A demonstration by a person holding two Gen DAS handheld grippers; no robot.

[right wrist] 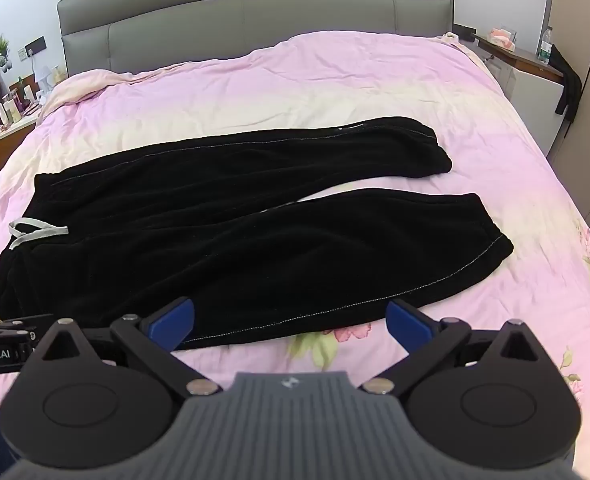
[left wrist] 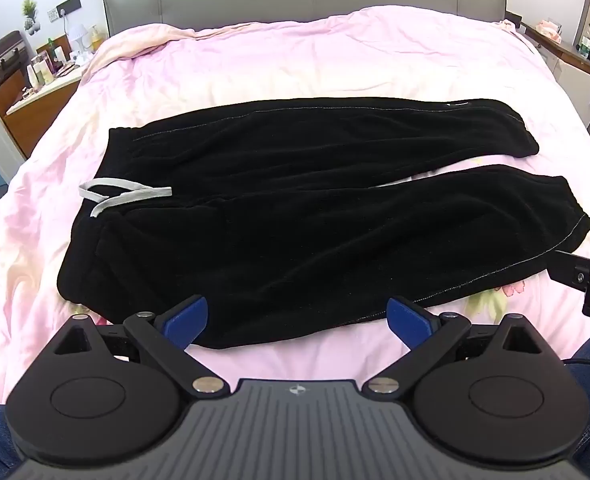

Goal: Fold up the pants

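Black fleece pants with a grey drawstring (left wrist: 295, 208) lie flat across the pink floral bedspread (left wrist: 255, 68), waistband to the left, both legs running to the right and parted by a narrow gap near the cuffs. The left tongs (left wrist: 297, 320) and the right tongs (right wrist: 291, 322) are both spread wide and empty, poised over the near edge of the near leg.

Risks, as judged: the pile fabric is thick and limp, so a shallow pinch could take only the upper layer and leave the fold skewed; the loose grey drawstring (left wrist: 123, 194) could trail out of a fold; the soft bedspread might be caught along with the hem.

View differences: the left wrist view shows the whole waistband and the cluttered wooden side table (left wrist: 43, 84). The right wrist view shows the near cuff (right wrist: 491, 236) with bedspread beyond it, and the stitched hem line.
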